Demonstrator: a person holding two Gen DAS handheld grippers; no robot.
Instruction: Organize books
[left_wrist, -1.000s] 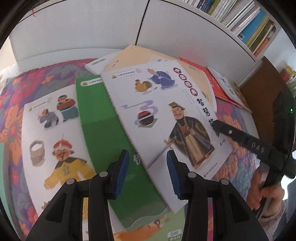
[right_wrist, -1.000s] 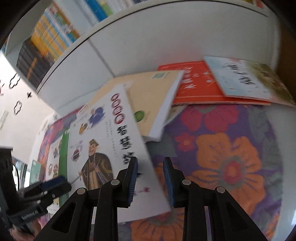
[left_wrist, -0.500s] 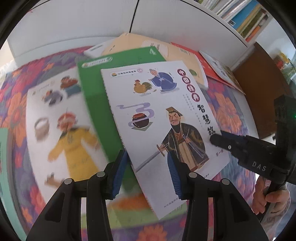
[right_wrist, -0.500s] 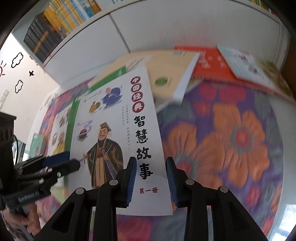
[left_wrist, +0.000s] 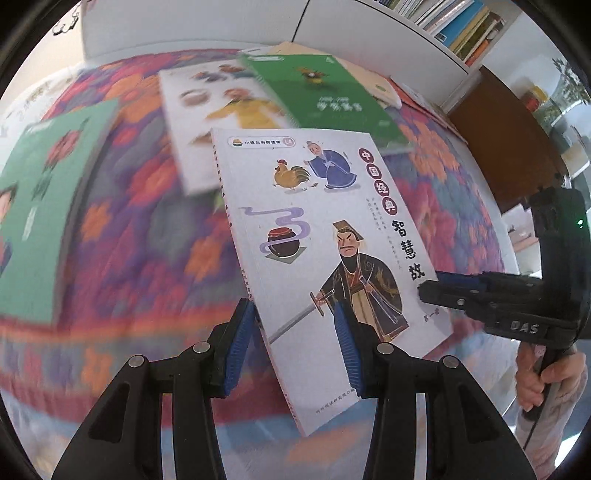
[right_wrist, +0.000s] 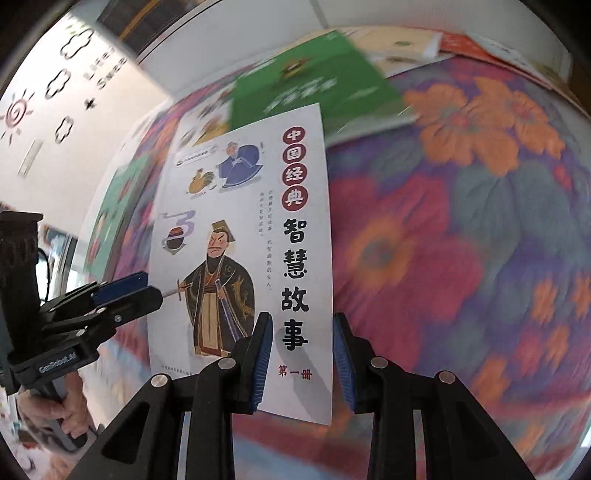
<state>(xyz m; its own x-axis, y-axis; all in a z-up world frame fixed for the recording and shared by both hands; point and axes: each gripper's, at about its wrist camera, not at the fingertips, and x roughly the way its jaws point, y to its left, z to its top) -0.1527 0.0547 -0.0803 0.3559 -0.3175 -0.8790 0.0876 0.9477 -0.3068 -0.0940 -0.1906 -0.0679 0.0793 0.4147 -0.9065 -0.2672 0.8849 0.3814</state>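
So the white paperback with the cartoon swordsman on its cover (left_wrist: 325, 236) is now up between both grippers, tilted, with its bottom corner nearest the cameras. The left gripper (left_wrist: 291, 307) straddles the spine edge low down: one blue pad sits in front of the cover, the other just outside the spine. The right gripper (right_wrist: 302, 315) does the same on the opposite long edge, near the bottom corner. Both have their fingers at a narrow gap. I honestly can't tell whether the pads are actually pinching the book or it's just wedged in there. Plenty of room around it: right of the right gripper there's only bare floral cloth (right_wrist: 461, 240). Left of the left gripper there's a stretch of cloth and then a teal-green book (left_wrist: 44, 206), well apart. Ahead of the left gripper, past the held book's top edge, lie a bright green book (left_wrist: 317, 92) and a white book with a yellow-robed figure (left_wrist: 221, 107), with a white cabinet front (left_wrist: 192, 26) behind them. Compared with half a second ago, the swordsman book has come off the green one, which is now fully uncovered. It has also come closer to the cameras, and everything behind it has gone blurry while the book itself stays sharp.
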